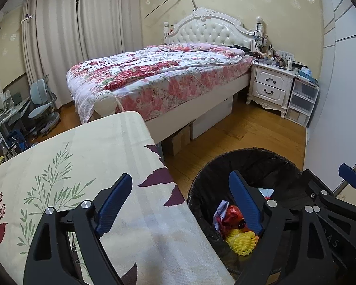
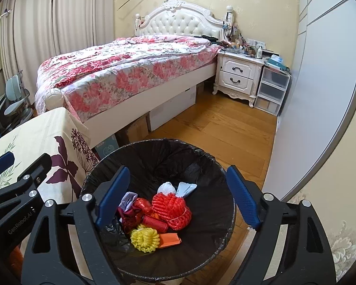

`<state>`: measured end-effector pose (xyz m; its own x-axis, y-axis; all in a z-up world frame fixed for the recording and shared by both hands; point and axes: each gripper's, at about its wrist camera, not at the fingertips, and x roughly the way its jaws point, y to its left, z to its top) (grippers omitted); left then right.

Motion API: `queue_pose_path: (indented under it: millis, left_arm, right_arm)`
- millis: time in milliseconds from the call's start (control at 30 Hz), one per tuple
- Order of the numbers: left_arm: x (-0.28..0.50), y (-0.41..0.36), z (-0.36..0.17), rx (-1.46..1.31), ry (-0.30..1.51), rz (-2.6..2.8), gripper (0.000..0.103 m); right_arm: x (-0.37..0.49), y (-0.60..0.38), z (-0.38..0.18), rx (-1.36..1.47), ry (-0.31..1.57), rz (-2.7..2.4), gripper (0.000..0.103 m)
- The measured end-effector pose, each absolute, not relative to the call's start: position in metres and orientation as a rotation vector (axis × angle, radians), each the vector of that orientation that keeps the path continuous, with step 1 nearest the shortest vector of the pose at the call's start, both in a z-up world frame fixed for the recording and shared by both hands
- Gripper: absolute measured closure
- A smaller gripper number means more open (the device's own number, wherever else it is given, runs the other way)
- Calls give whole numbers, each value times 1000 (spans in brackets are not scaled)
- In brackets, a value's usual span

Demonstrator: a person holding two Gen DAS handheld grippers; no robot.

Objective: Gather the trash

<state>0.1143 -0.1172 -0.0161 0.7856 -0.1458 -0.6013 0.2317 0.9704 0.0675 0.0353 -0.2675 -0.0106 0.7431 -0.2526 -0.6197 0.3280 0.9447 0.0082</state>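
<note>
Nightstand clutter (image 1: 276,55) (too small) indistinct

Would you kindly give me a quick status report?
Both tools open, empty: left tool, right tool. Trash in bin. Nothing in the way.

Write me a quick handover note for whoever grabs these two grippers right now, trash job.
Left gripper: open, empty, straddling the table edge and the bin rim.
Right gripper: open, empty, over the bin.
Trash bin, black liner, stands on the floor beside the table.
Done: red foam net, yellow foam net, orange piece and wrappers lie in the bin.
Left: the visible part of the tabletop shows no trash; check the rest.
</note>
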Motion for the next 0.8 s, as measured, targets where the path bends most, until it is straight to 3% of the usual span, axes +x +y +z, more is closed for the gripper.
queue_pose_path:
  millis: [200, 800]
  left_arm:
    - [102, -103, -10, 127, 616, -177, 18]
    - [40, -56, 10, 95, 582, -131, 16]
  right_arm:
    - [23, -261, -2, 118, 642, -322, 15]
    - [-36, -224, 17, 110, 608, -266, 13]
